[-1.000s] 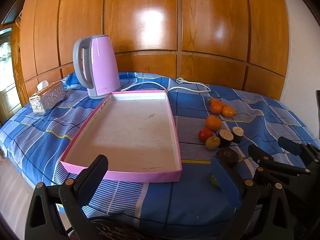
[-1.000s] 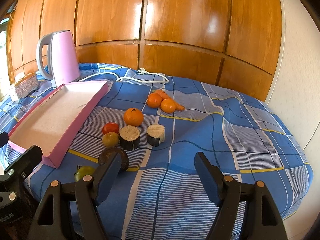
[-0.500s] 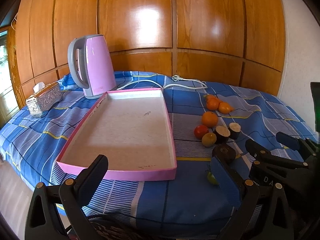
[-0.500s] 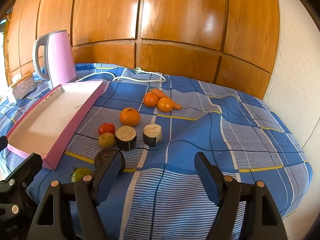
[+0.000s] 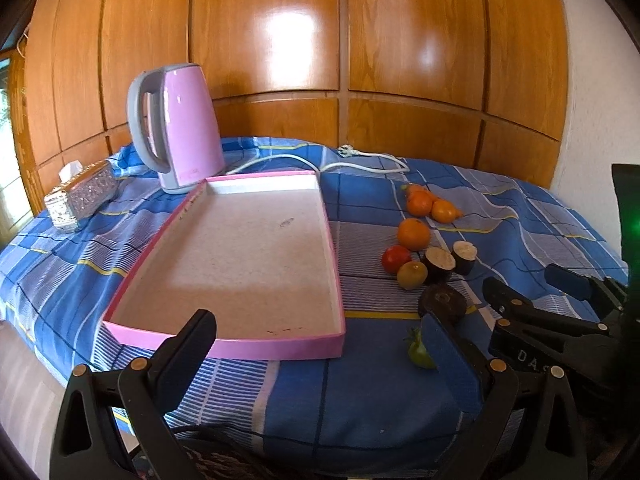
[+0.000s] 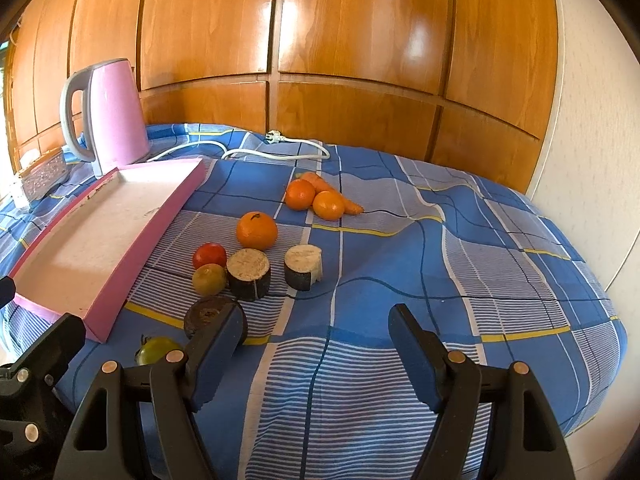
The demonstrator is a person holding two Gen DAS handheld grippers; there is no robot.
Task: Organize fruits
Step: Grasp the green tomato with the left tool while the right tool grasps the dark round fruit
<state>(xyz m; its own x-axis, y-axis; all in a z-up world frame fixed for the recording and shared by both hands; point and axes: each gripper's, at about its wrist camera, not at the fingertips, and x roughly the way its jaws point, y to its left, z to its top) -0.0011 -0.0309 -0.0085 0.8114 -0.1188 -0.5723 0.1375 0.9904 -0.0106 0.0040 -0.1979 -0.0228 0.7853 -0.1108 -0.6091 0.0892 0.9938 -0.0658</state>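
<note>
Fruits (image 6: 256,230) all lie loose on the blue cloth; none is in the pink tray (image 5: 336,276) yet.

Nearest, the left tool (image 5: 324,354) and right tool (image 6: 312,346) hover with jaws spread wide, holding nothing. Just past them sit a green tomato (image 6: 158,350) and dark round slices (image 6: 248,274), then red and yellow fruit, then oranges beside a carrot (image 6: 336,196). Sorting looks not yet begun; every piece remains to move.

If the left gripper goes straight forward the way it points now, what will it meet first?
Most likely the near wall of the shallow pink rectangular tray, which lies directly ahead between the open fingers of the left gripper. Depth is unclear: if the gripper travels above that rim, it would pass over the bare tray floor instead.
</note>
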